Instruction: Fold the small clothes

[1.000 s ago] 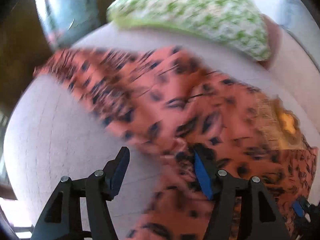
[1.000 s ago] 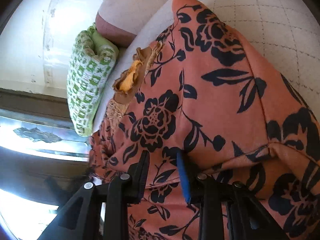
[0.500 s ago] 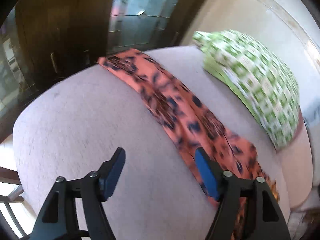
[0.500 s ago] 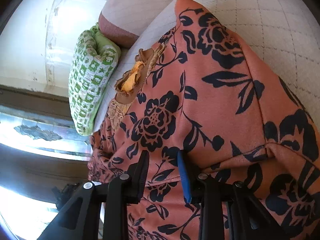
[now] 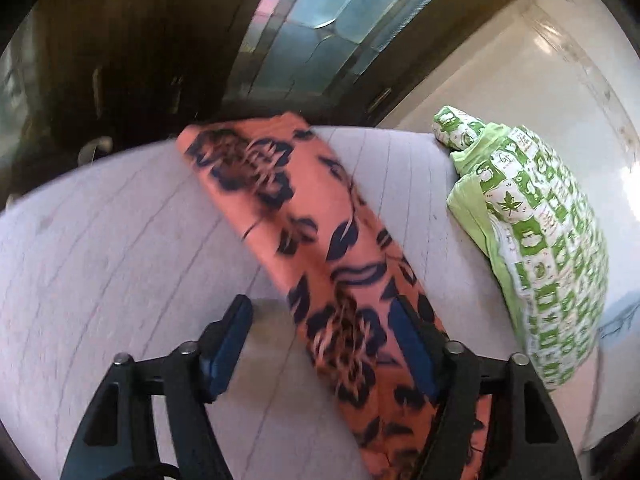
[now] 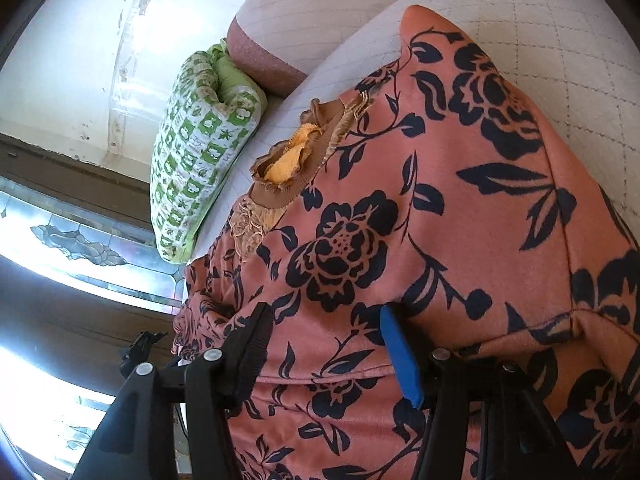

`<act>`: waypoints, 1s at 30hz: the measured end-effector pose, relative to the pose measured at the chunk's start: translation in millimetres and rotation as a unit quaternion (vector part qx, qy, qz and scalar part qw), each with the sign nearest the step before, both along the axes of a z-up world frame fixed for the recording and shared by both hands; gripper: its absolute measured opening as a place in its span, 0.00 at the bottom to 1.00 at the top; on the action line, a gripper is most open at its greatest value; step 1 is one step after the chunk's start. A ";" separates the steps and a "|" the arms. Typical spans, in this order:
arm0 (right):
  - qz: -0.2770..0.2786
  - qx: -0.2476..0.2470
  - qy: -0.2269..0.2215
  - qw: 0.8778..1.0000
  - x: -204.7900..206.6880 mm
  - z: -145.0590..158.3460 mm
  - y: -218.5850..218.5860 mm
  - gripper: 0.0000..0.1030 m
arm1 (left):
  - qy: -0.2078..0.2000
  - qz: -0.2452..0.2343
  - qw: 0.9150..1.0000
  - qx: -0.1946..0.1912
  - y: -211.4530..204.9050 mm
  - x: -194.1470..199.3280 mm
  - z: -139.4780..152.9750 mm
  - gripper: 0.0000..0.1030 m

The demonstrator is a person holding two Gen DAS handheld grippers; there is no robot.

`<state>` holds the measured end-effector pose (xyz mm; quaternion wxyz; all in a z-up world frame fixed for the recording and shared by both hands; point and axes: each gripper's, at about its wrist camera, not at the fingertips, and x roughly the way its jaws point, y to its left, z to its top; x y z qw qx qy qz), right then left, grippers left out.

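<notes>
A: Start nearest, in the right wrist view. What is the right gripper (image 6: 320,344) doing?

B: Its jaws have just been opening and stand about half apart. The salmon-pink garment with a dark navy flower print (image 6: 400,208) passes between them at the lower middle of the frame, but the pads are not pressing on it. I judge it is letting the cloth go.

A: And the left gripper (image 5: 320,344)?

B: Its jaws have just been closing a little, yet they are plainly apart and hold nothing. The black finger with the blue pad (image 5: 412,348) lies over the cloth's edge; the other finger is over bare cover.

A: Where does the cloth lie from it?

B: In the left wrist view it is a long, narrow folded band on the pale grey quilted sofa cushion (image 5: 120,240). Its long axis runs from the lower right, under that pad, up to the upper middle of the frame. So the near end is at the left gripper, the far end well away. I judge the next fold turns on carrying one end along that axis.

A: How does it look?

B: Soft, thin, with a brown ruffled neckline showing orange lining (image 6: 296,160). Beyond it, at the right, rests a green-and-white patterned pillow (image 5: 540,248).
</notes>
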<state>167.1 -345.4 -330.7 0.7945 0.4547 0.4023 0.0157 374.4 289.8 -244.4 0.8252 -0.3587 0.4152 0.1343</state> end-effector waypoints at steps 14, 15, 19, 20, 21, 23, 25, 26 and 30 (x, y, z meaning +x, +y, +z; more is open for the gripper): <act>-0.019 -0.029 -0.013 0.999 2.4 9.1 -4.7 0.46 | -0.091 -0.110 0.976 0.168 -73.7 -5.7 68.0 0.05; -0.022 -0.034 -0.016 0.999 1.1 12.5 -6.2 0.46 | -0.114 -0.136 0.969 0.172 -93.8 -13.2 87.6 0.05; -0.041 -0.057 -0.038 0.997 -6.8 31.3 -13.4 0.46 | -0.175 -0.228 0.943 0.170 -173.2 -36.6 146.3 0.05; -0.048 -0.059 -0.045 0.996 -10.0 36.5 -16.5 0.46 | -0.187 -0.250 0.935 0.170 -194.8 -43.8 157.8 0.05; -0.053 -0.060 -0.050 0.996 -12.5 40.0 -19.3 0.46 | -0.197 -0.272 0.926 0.171 -215.8 -49.8 167.5 0.05; -0.066 -0.056 -0.059 0.995 -19.3 46.9 -27.0 0.46 | -0.210 -0.328 0.905 0.174 -273.2 -67.9 184.4 0.05; -0.078 -0.047 -0.069 0.993 -26.5 53.1 -35.7 0.46 | -0.214 -0.374 0.885 0.177 -324.0 -82.5 191.1 0.05; -0.086 -0.045 -0.074 0.992 -30.8 57.1 -41.4 0.46 | -0.213 -0.402 0.873 0.175 -355.3 -92.7 191.0 0.05; -0.119 -0.038 -0.088 0.988 -46.1 65.6 -63.0 0.46 | -0.162 -0.526 0.824 0.132 -458.0 -121.9 166.1 0.20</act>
